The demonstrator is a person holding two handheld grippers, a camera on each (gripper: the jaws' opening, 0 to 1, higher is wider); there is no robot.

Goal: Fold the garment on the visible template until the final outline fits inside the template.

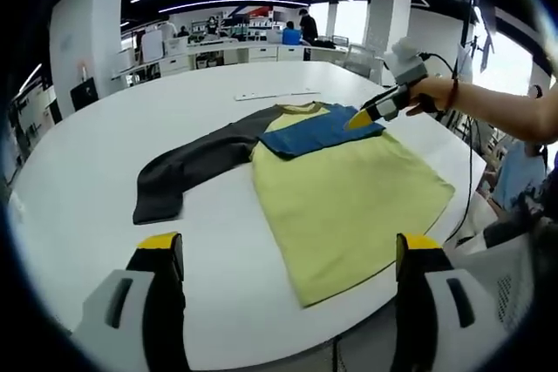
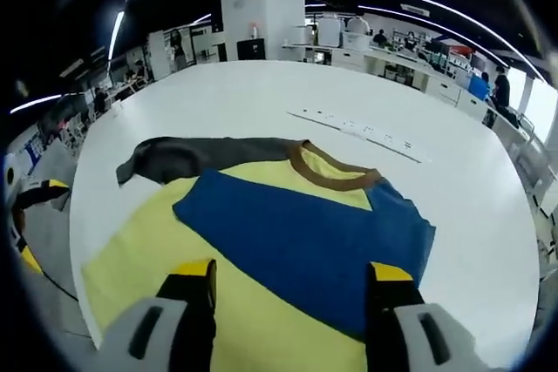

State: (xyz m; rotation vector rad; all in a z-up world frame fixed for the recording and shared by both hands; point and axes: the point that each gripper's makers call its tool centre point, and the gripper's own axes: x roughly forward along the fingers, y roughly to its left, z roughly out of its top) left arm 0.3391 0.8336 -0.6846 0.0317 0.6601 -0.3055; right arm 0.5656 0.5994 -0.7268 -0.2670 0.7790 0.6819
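Observation:
A shirt with a yellow body lies flat on the white round table. Its dark grey sleeve stretches out to the left. The blue sleeve is folded across the chest below the brown collar. My left gripper is open, hanging over the near table edge short of the hem. A hand holds my right gripper at the blue sleeve's edge. In the right gripper view my right gripper stands open just above the blue sleeve, with nothing between the jaws. The left gripper shows at the far left.
A thin white strip lies on the table beyond the collar, also seen as the strip. The person's arm reaches in from the right. Desks, a white pillar and people stand far behind the table.

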